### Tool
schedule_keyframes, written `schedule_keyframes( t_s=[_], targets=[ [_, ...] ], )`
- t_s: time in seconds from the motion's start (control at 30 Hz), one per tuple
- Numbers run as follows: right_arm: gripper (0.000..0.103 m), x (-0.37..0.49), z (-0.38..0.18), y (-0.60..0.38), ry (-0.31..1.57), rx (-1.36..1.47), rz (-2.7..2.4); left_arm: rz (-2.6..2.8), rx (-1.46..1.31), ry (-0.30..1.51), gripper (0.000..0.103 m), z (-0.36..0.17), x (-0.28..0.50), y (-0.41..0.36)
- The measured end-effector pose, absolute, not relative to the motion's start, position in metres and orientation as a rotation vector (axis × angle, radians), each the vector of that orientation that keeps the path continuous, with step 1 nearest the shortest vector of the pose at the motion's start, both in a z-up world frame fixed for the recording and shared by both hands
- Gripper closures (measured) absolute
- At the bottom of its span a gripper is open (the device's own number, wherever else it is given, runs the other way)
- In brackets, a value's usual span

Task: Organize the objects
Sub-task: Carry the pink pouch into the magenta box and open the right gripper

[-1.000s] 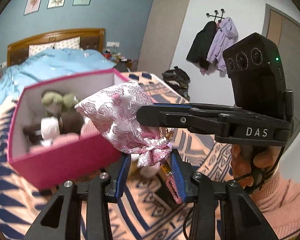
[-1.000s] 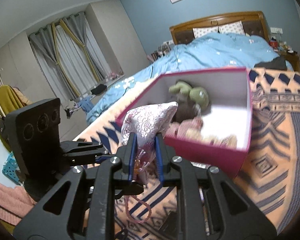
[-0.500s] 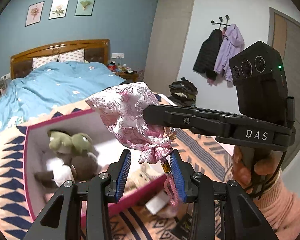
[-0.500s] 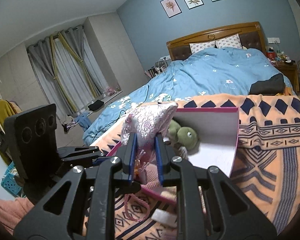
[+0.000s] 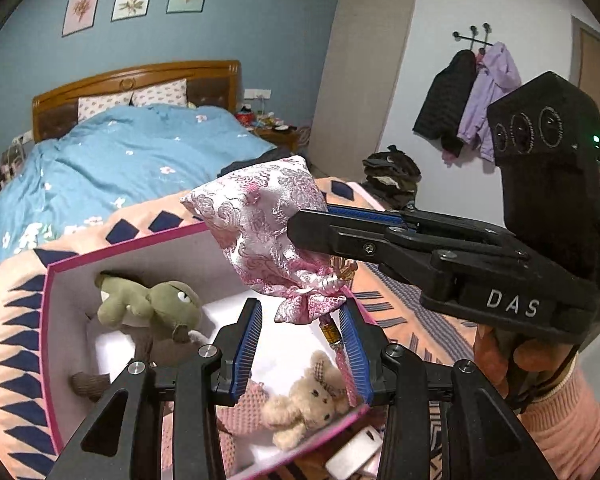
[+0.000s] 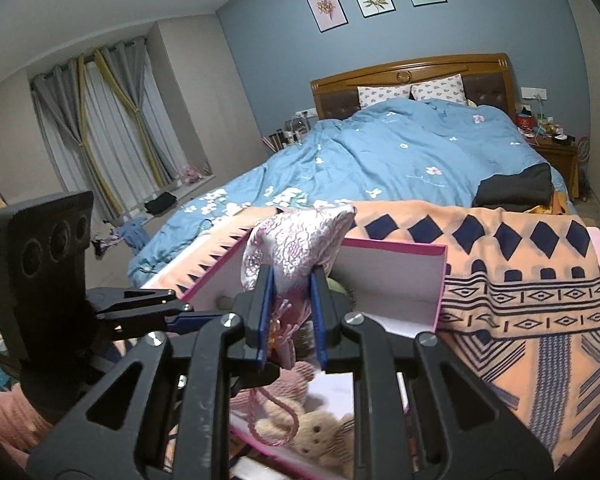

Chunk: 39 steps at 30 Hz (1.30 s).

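The pink brocade pouch (image 5: 268,232) is held above the pink box (image 5: 60,320), gripped by the right tongs (image 6: 290,280); the left tongs (image 5: 300,316) stand partly open around its gathered neck. It should be lowered clear of the plush turtle (image 5: 152,304) before release.

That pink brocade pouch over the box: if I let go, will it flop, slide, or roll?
The pink brocade pouch looks soft: it bunches where the right gripper pinches its neck, so expect it to slump, not roll. Its shiny weave may slide on the fingers. The dangling tassel cord could snag the pink box rim.
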State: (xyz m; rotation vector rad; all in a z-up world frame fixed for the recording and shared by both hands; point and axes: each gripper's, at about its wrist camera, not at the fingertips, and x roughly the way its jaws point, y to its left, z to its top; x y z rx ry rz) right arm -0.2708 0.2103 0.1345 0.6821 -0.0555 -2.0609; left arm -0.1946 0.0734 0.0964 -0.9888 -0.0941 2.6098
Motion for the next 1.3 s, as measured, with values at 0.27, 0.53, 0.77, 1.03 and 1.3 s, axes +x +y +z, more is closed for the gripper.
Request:
schedule_keyframes(
  t_s=[0.27, 0.53, 0.77, 1.03, 1.3],
  targets=[
    [0.083, -0.300, 0.110, 0.200, -0.029, 0.761, -2.083, 2.585, -1.099, -0.149, 0.062, 0.075, -0.224, 0.071],
    [0.083, -0.319, 0.091, 0.197, -0.016, 0.841, -2.098, 2.586, -1.163, -0.139, 0.062, 0.058, -0.241, 0.077],
    [0.081, -0.331, 0.080, 0.191, 0.034, 0.920, -2.131, 2.581, -1.232, -0.134, 0.062, 0.046, -0.254, 0.080],
    [0.079, -0.332, 0.073, 0.194, 0.072, 0.957, -2.203, 2.579, -1.276, -0.161, 0.062, 0.039, -0.256, 0.073],
    [0.074, -0.311, 0.080, 0.208, 0.025, 0.920, -2.175, 2.609, -1.196, -0.150, 0.053, 0.048, -0.234, 0.073]
  ],
)
